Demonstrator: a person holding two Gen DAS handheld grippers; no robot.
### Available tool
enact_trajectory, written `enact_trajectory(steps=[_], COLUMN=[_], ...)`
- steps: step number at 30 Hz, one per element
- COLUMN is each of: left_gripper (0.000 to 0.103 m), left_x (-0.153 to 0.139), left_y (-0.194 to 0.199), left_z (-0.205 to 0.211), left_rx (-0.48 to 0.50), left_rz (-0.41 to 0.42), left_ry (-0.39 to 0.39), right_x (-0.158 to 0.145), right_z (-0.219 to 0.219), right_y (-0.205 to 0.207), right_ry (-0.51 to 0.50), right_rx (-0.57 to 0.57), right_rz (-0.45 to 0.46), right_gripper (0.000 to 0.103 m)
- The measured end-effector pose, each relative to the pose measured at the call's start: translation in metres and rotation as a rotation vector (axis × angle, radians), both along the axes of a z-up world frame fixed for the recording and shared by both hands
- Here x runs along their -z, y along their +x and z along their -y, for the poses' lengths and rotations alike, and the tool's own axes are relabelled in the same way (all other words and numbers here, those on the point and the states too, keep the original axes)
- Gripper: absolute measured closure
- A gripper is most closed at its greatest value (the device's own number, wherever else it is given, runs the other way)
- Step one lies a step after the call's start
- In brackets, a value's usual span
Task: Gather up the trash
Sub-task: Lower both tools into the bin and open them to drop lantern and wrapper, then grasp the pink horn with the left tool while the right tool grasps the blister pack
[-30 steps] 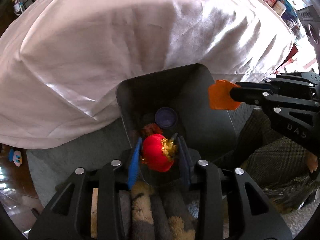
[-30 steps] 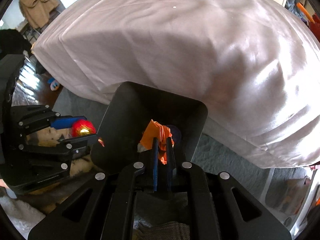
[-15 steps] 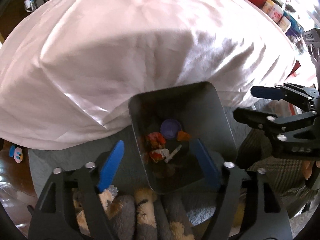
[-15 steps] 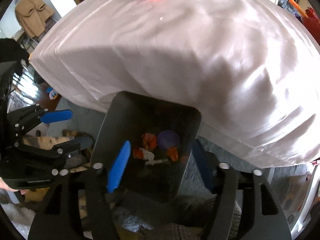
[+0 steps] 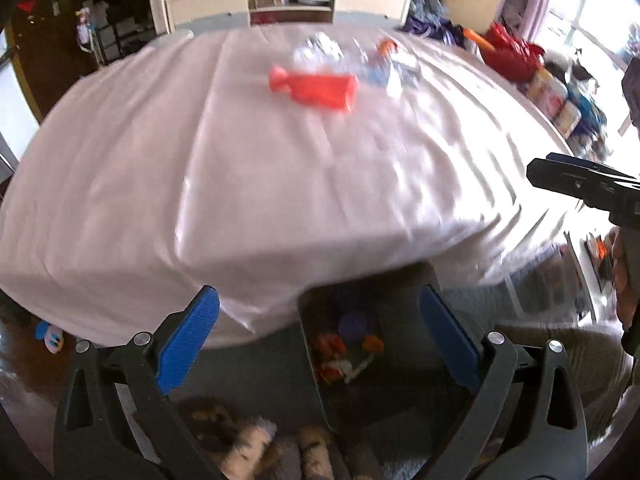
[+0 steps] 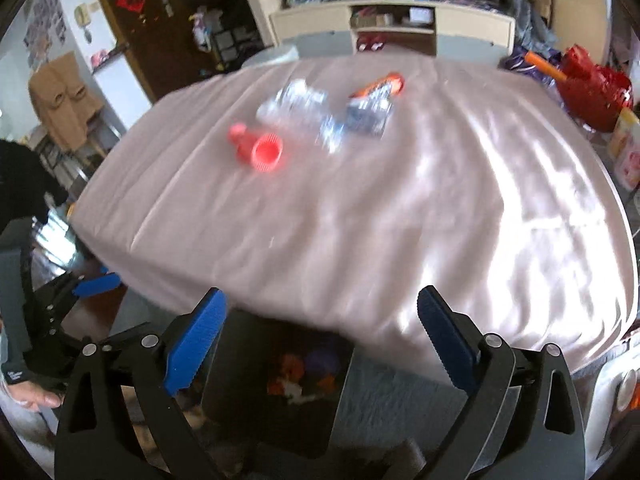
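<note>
Left tongs [image 5: 318,332] opening wide, nothing between the jaws, dark bin [image 5: 404,292] with trash scraps [image 5: 340,356] at lower centre, red bottle [image 5: 316,88] on draped table [image 5: 280,184] upper centre, right tongs [image 6: 320,332] opening, empty.

light: daylight from the window [image 5: 600,20] on the right
glare: tablecloth [image 5: 280,168] blown out
blur: motion smear
edges: fisheye bend

A satiny, creased cloth [image 5: 248,184] covers the table; the red bottle [image 5: 320,90] looks plastic.
</note>
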State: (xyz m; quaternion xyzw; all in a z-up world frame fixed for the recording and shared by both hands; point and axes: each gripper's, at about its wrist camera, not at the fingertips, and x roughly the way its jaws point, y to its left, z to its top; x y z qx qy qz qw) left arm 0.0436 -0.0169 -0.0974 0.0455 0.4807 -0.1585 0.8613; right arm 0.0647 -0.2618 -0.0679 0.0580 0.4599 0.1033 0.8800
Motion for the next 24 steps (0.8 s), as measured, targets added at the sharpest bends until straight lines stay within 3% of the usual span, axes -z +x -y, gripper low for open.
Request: enact_trajectory(steps=[8,12,15,19,24], left_gripper=[0.008,0.008,0.008,0.008,0.008], left_x=[-0.023,-0.029,-0.034,-0.038,-0.035], left_y=[0.052,0.09,0.111,0.141,0.173], left_z=[0.001,0.004,0.011,0.03,0.048], left_rx=[-0.054,-0.09,-0.101,-0.111,-0.146], left_rz=[0.088,0.098,0.115,0.146,0.14], left_ry=[0.048,0.032,0.01,0.045,0.042], right_x=[0.0,0.007,0.009,0.014,0.022], right_z=[0.022,0.032,0.04,0.043,0.038], right_y=[0.071,0.104,0.125,0.145,0.162], right_ry=[-0.015,-0.014,-0.031,-0.029,-0.028], right_rx=[0.109,0.143,0.164,0.153,0.115], right_rz=[0.019,0.016,0.04,0.038,0.027], right_gripper=[0.006,0.006,0.014,0.034,0.036])
